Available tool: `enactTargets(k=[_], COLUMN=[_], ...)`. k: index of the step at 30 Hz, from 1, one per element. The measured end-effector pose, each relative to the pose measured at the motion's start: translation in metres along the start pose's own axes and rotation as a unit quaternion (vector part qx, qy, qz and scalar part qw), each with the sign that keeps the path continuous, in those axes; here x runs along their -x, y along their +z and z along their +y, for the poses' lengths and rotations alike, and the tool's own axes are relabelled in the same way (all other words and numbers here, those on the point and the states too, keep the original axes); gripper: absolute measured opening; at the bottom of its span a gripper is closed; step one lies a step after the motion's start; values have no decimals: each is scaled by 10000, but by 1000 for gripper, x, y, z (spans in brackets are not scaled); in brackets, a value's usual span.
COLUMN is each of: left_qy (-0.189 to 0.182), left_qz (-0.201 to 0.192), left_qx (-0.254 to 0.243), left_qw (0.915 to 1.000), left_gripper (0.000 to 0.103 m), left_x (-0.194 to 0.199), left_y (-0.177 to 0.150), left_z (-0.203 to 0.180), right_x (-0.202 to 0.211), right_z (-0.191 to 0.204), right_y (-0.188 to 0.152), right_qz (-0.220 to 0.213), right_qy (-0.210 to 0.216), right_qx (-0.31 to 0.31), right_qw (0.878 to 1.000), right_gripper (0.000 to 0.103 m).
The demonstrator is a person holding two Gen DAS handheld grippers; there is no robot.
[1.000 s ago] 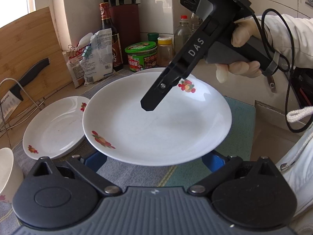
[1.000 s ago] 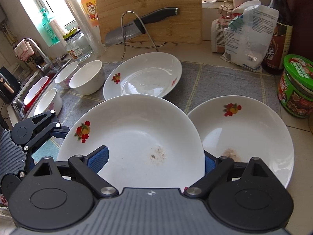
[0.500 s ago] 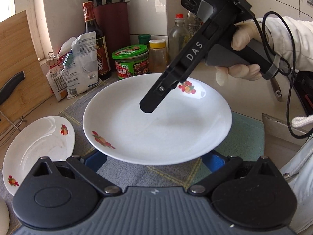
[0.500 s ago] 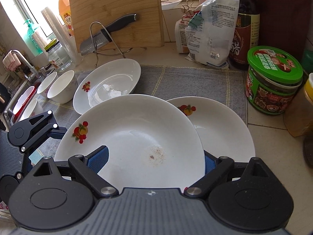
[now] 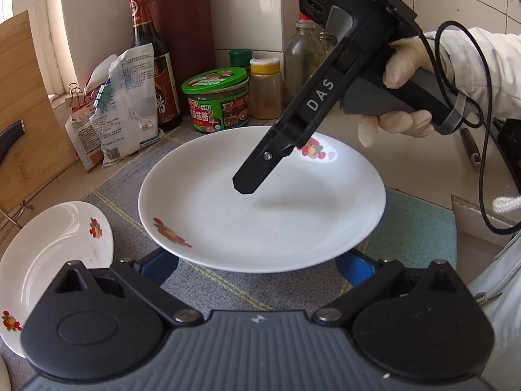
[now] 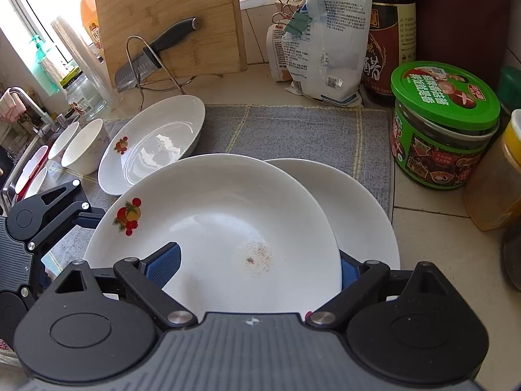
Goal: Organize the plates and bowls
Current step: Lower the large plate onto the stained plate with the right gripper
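Note:
A white plate with fruit prints (image 5: 260,215) (image 6: 215,228) hangs above the grey mat (image 6: 293,130), carried between both grippers. My left gripper (image 5: 260,267) is shut on its near rim, both blue pads partly under it; its fingers (image 6: 65,208) meet the plate's left edge. My right gripper (image 6: 254,267) holds the opposite rim with its jaws wide, and one finger (image 5: 260,169) lies over the plate. A second plate (image 6: 358,215) lies on the mat, half hidden beneath. A third plate (image 6: 153,143) (image 5: 55,254) rests to the left, with two bowls (image 6: 84,146) beyond it.
A green-lidded jar (image 6: 446,123), a dark sauce bottle (image 6: 390,32) and clipped packets (image 6: 325,49) stand close behind the mat. A cutting board (image 6: 169,19) with a knife (image 6: 153,55) on a wire rack leans at the back left. The sink (image 6: 29,176) is far left.
Both grippers carried the plate to the right and slightly down, toward the jars. It now overlaps most of the plate on the mat, and the third plate has slid off to the left.

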State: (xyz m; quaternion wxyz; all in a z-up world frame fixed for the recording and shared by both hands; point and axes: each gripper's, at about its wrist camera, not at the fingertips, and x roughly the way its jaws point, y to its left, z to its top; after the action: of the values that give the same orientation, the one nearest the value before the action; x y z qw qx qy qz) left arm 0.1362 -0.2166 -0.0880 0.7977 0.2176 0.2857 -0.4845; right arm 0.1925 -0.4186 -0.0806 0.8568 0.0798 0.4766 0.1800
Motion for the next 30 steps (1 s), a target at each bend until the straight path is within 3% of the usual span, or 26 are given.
enactTargets(k=[30], left_qy=[62], left_qz=[88], left_qx=[-52], left_qw=[9999], left_gripper=[102], left_x=[-16], left_y=[5], left_z=[7], right_x=[-2], right_z=[-17], right_y=[-8], right_qz=[78], right_qy=[-103], right_qx=[-206], right_qw=[9997], right_gripper=[98])
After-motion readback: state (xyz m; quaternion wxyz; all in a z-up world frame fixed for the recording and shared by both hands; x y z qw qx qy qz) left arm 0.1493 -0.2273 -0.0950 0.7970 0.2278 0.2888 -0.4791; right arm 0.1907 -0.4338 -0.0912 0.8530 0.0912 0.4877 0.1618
